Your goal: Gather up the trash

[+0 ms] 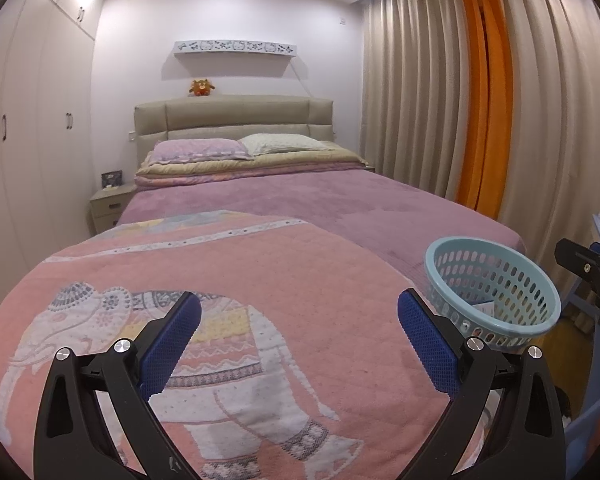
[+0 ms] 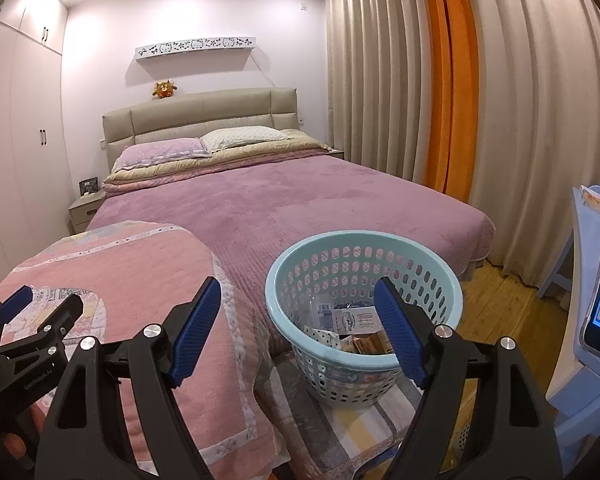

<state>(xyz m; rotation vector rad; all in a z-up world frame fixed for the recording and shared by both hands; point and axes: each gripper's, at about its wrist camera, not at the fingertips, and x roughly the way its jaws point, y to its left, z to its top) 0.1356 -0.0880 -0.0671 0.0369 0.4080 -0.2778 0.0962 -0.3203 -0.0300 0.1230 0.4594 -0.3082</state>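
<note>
Both jaws gape, holding nothing: left gripper beside the basket, right gripper above its wrappers, seemingly collected trash.

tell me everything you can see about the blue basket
The basket is round, pale blue and looks like plastic, with a smooth rim and walls pierced by rows of oval holes. It stands upright on a striped rug at the foot of the bed. Inside lie paper and wrapper scraps. Neither gripper touches it.
</note>
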